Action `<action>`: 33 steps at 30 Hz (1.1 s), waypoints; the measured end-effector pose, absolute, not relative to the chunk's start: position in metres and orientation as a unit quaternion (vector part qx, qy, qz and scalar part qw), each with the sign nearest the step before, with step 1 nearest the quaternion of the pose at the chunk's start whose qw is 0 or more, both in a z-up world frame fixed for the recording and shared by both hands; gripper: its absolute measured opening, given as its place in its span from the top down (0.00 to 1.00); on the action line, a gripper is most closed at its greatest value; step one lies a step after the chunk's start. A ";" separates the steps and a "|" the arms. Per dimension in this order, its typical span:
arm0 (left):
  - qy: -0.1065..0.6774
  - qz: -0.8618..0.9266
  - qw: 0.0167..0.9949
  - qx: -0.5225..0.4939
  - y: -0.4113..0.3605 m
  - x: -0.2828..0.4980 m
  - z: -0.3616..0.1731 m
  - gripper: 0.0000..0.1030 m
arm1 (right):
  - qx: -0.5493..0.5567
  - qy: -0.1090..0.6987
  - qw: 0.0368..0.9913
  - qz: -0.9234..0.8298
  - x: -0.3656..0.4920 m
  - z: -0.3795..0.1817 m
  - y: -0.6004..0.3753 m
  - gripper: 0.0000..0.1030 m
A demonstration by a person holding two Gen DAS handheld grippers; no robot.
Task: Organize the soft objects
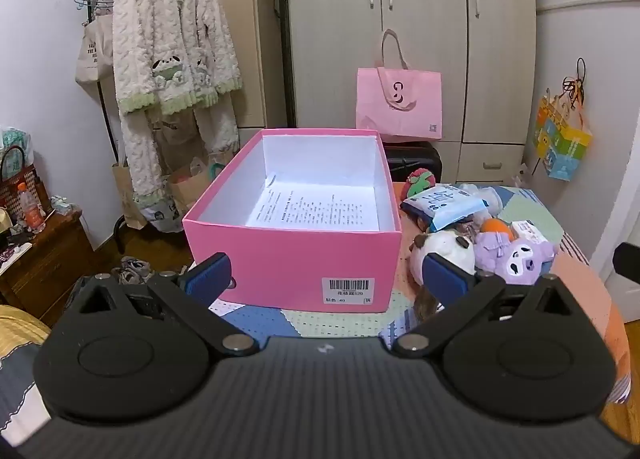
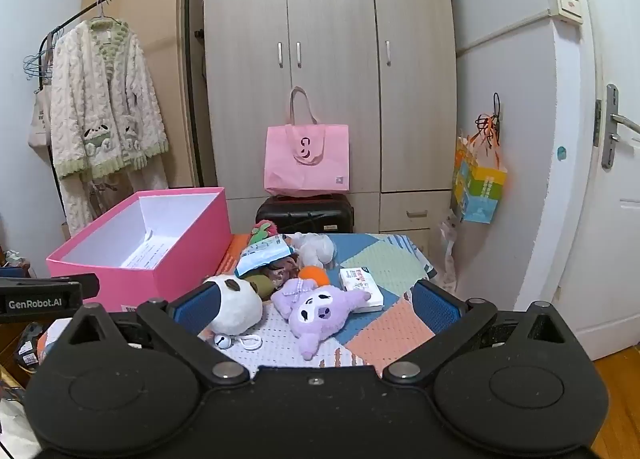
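The pink box [image 1: 294, 243] stands open on the quilted desk [image 2: 384, 263], with only a printed sheet lying on its floor, so none of the soft things has gone in yet. They lie heaped just to the right of the box: a purple plush [image 2: 320, 309] nearest the front, a white panda plush [image 2: 236, 301] between it and the box wall, and behind those an orange ball [image 2: 316, 275], a blue packet [image 2: 264, 255], a white plush [image 2: 316, 249] and a red-and-green toy [image 2: 262, 233] close to the box's far right corner. A small white carton [image 2: 362, 287] touches the purple plush on the side away from the box. The right hand-held gripper [image 2: 314, 305] is released, its blue pads spread wide, and the purple plush lies straight ahead between them, its long axis slanting from the carton back toward the gripper and box side. The panda plush overlaps the pad nearer the box in that view; I cannot tell whether they touch. The left hand-held gripper [image 1: 328, 275] is also released and holds nothing; it faces the box's labelled end wall, with the heap off to its right. The right one is plainly nearer the toys, so I judge the purple plush the likely first pick, then a short carry leftward over the box rim.
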State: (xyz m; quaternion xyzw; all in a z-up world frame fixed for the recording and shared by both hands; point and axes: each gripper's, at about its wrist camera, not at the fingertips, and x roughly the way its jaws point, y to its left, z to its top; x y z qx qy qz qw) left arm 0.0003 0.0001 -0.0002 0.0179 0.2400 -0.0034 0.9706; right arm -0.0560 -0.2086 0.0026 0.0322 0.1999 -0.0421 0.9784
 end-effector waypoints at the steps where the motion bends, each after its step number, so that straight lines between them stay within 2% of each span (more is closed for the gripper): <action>1: 0.240 -0.005 0.971 0.015 0.001 0.000 0.000 0.00 | 0.034 0.200 0.978 -0.042 -0.056 0.003 -0.208 0.00; 7: 0.212 -0.015 0.977 0.009 -0.001 0.000 -0.004 0.00 | 0.034 0.205 0.977 -0.039 -0.056 -0.001 -0.212 0.00; 33: 0.249 -0.031 0.968 0.018 -0.002 0.005 -0.017 0.00 | 0.038 0.227 0.972 -0.045 -0.061 -0.010 -0.217 0.00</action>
